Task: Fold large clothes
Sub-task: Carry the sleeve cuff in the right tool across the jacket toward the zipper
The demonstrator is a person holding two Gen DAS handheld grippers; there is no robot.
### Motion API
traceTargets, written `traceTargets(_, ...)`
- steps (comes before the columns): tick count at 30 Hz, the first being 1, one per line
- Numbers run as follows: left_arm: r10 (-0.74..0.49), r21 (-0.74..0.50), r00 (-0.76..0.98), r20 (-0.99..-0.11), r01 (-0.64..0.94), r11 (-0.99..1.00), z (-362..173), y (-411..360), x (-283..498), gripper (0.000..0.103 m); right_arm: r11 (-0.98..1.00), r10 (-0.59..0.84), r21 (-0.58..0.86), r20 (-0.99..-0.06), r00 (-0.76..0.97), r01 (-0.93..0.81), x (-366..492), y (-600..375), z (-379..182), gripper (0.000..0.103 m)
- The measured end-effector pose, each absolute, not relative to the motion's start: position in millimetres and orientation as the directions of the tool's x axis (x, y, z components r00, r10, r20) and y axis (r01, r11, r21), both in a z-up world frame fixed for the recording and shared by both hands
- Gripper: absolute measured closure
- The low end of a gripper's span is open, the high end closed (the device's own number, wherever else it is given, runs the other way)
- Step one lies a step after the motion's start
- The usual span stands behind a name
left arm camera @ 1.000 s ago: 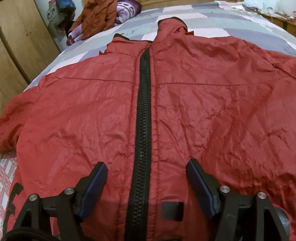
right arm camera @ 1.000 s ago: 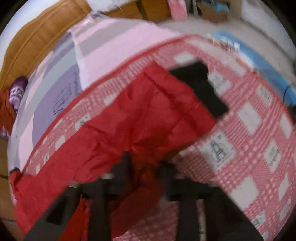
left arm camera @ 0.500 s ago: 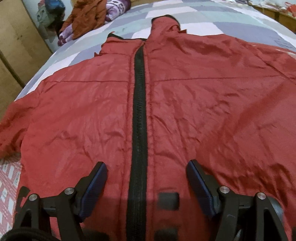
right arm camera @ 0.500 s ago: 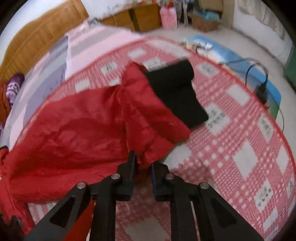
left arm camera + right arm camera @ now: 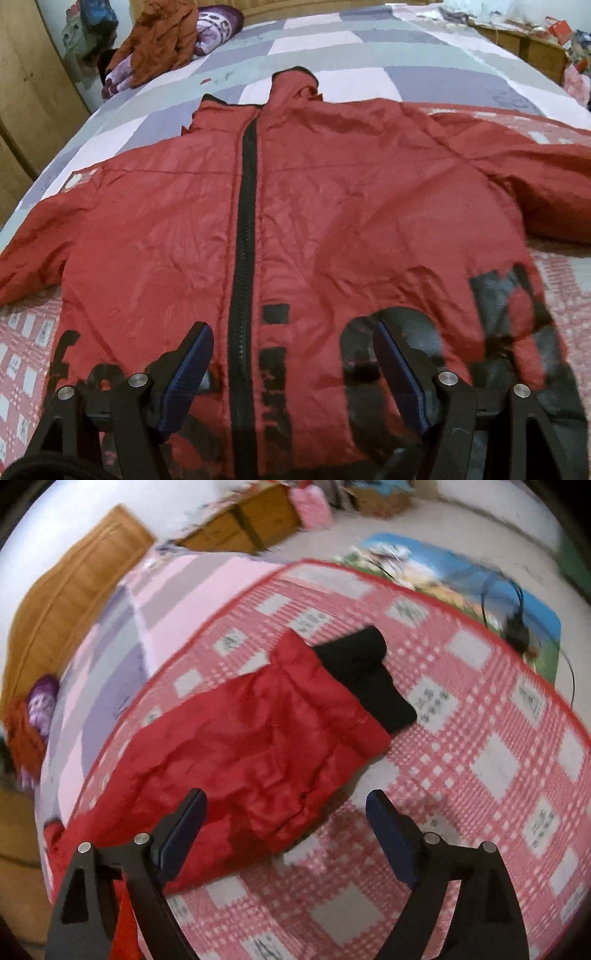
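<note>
Bed with grey-lilac-white check sheet (image 5: 332, 40) across top of left view. Red-white check blanket (image 5: 480, 760) fills lower right of right view. Orange garment (image 5: 159, 40) and purple cloth (image 5: 218, 26) bunched upper left. Wooden cabinet (image 5: 240, 528) at top, pink bag (image 5: 312, 506) beside it. Blue mat (image 5: 461, 579) with black cable (image 5: 517, 627) upper right.

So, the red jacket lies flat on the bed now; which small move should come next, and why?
Probably bring the right gripper forward to take the sleeve near its black cuff, ready to fold it across the jacket. The sleeve lies spread outward on the checked blanket, the right jaws are opening with nothing gripped, and the jacket front lies flat with its zipper closed.
</note>
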State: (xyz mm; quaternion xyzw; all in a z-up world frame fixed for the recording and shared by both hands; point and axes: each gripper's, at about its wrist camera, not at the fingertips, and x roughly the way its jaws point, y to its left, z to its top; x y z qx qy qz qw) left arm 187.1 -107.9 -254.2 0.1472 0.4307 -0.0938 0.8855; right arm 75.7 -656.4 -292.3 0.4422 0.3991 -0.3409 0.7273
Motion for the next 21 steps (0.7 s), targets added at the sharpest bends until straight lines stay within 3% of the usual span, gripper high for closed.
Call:
traceTargets(4,-0.002,0.205,0.614,-0.790,0.267,0.942,-249.8,-103.5,187.7,0.028,0.280,-0.089,0.416,-0.886,0.455,0.865,81.6,-665.8,-317.4,0.015)
traceTargets(5,0.010,0.211,0.610,-0.792,0.257,0.943,-249.2,-100.7,190.0,0.028,0.305,-0.103,0.436,-0.869,0.485,0.847,84.3,-664.8,-314.5,0.037)
traceTargets(6,0.023,0.212,0.606,-0.795,0.242,0.947,-248.4,-96.0,193.5,0.028,0.334,-0.115,0.435,-0.862,0.495,0.836,88.3,-664.6,-310.2,0.074)
traceTargets(8,0.043,0.214,0.602,-0.797,0.215,0.953,-246.8,-87.1,198.2,0.028,0.363,-0.150,0.424,-0.852,0.501,0.830,90.8,-666.0,-299.2,0.087)
traceTargets(16,0.083,0.193,0.576,-0.813,0.132,0.972,-248.6,-43.0,211.9,0.028,0.420,-0.297,0.330,-0.830,0.472,0.845,94.6,-672.6,-246.4,0.094)
traceTargets(21,0.053,0.167,0.578,-0.814,0.146,0.975,-247.0,-18.6,211.7,0.028,0.583,-0.449,0.118,-0.778,0.439,0.804,127.7,-628.9,-193.2,0.094)
